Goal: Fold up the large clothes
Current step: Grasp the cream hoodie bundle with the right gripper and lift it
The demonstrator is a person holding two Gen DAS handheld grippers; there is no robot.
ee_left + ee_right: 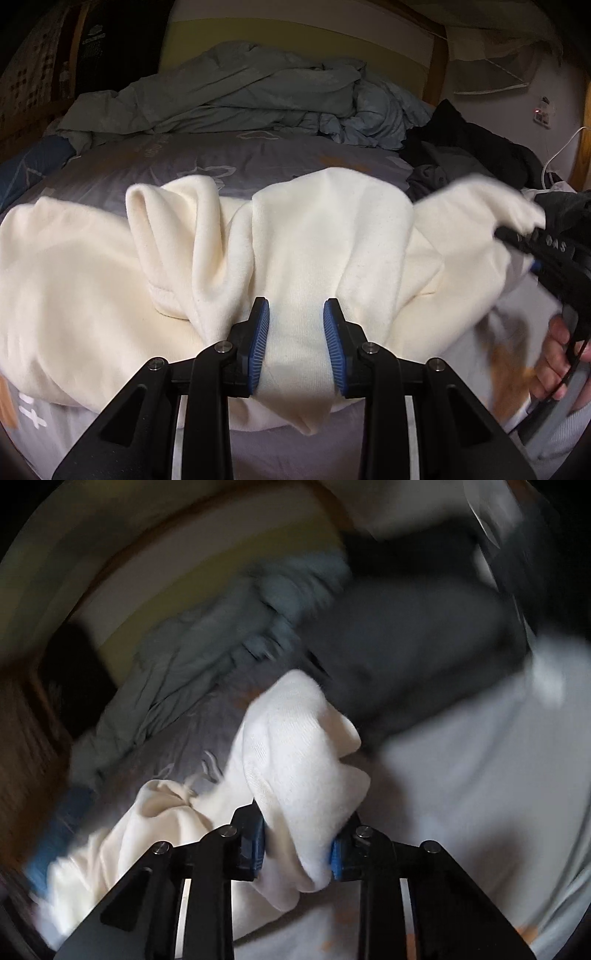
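A large cream sweatshirt lies bunched across the grey bed sheet. My left gripper is shut on a thick fold of it, the blue pads pressing the cloth from both sides. In the left wrist view the right gripper shows at the far right, held by a hand, with a lifted part of the sweatshirt at its tip. The right wrist view is blurred. There my right gripper is shut on a bunch of the cream sweatshirt, which bulges up between the pads.
A rumpled grey-blue duvet is piled at the back of the bed against a yellow headboard. Dark clothes lie heaped at the right, beside a white cable. A wooden frame runs along the left.
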